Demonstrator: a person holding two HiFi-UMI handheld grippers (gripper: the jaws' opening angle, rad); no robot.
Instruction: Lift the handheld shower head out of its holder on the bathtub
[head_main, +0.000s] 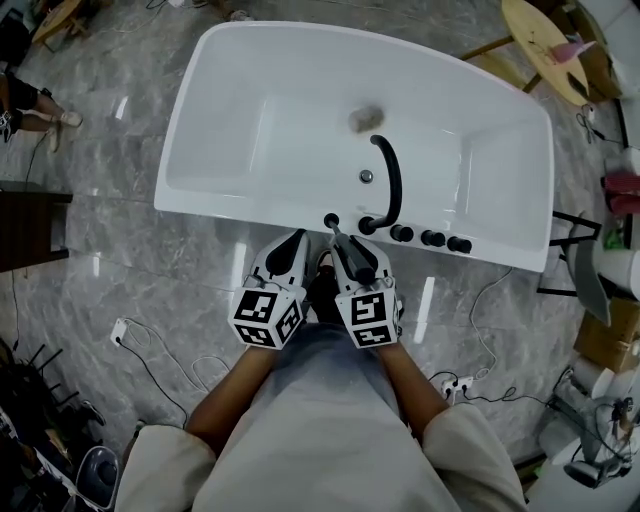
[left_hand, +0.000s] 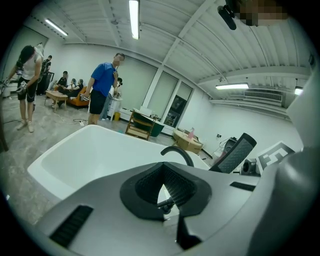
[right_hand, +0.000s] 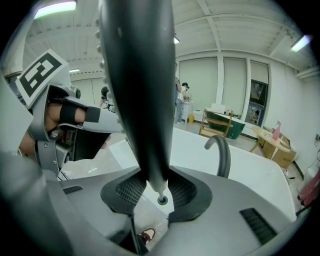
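The black handheld shower head (head_main: 352, 256) is in my right gripper (head_main: 341, 240), whose jaws are shut on its thin handle. In the right gripper view the shower head (right_hand: 142, 85) rises from the jaws past the camera, and its round lower end hangs free above the white bathtub rim (right_hand: 150, 212). The small black holder (head_main: 330, 218) sits on the bathtub (head_main: 250, 215) rim just beyond the handle's tip. My left gripper (head_main: 296, 242) hovers beside it on the left, shut and holding nothing. From the left gripper view the shower head (left_hand: 235, 152) shows at the right.
A black arched faucet (head_main: 391, 180) and three black knobs (head_main: 432, 239) stand on the rim to the right. A wooden round table (head_main: 545, 45) is at the far right, cables (head_main: 150, 360) trail on the floor, and several people (left_hand: 102, 87) stand beyond the tub.
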